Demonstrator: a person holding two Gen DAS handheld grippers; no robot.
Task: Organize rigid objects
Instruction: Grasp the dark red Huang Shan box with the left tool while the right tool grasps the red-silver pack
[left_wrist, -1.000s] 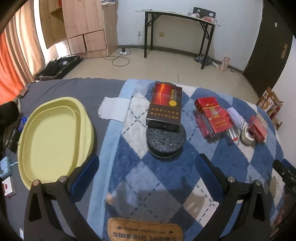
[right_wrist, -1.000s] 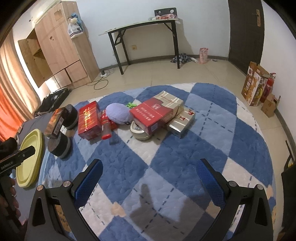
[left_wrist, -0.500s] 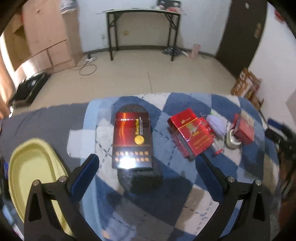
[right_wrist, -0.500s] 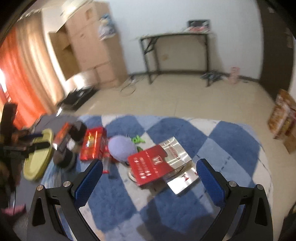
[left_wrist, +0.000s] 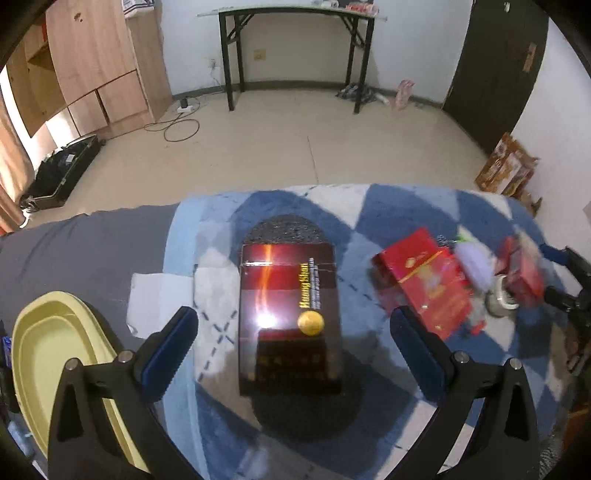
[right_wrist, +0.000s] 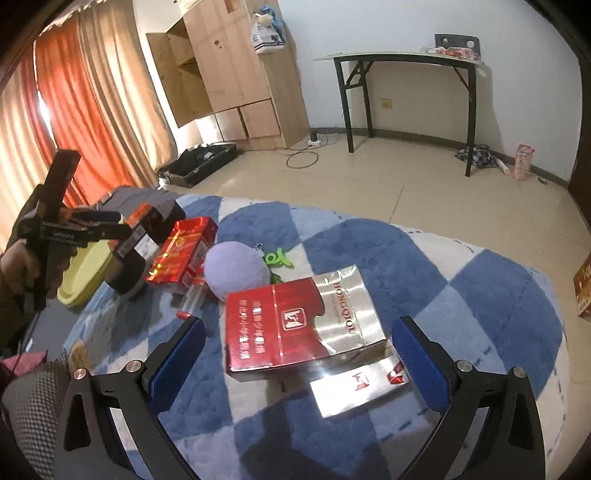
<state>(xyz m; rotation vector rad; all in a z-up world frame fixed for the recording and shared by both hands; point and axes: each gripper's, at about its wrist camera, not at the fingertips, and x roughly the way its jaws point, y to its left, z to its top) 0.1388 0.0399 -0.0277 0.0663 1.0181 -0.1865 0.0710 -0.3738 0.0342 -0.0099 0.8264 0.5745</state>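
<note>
This is a room in a home, most likely a bedroom. At the upper left of the right wrist view hang orange curtains (right_wrist: 70, 107) beside a tall wooden wardrobe (right_wrist: 236, 74) with one door open. A black folding desk (right_wrist: 402, 92) stands against the white wall at the upper right. The floor (left_wrist: 295, 147) is pale tile, with a power strip and cable (left_wrist: 181, 122). A blue-and-white checked blanket (right_wrist: 424, 266) fills the lower part of the frame.
</note>
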